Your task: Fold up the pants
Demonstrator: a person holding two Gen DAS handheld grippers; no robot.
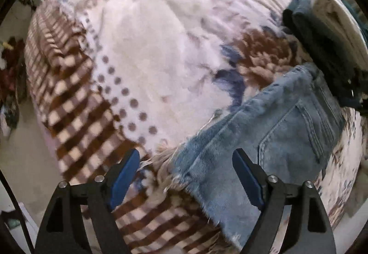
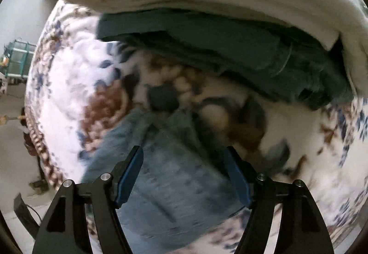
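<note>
Our left gripper (image 1: 186, 175) and right gripper (image 2: 184, 173) hover with jaws apart, holding nothing, over light blue jeans (image 1: 271, 129) lying on a floral blanket (image 1: 161, 46). We risk pinching blanket with denim, or snagging the frayed hem (image 1: 170, 162), spoiling the fold.

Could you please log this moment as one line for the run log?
task: fold pants | left gripper: open above frayed hem | right gripper: open above jeans | jeans: flat on blanket
</note>
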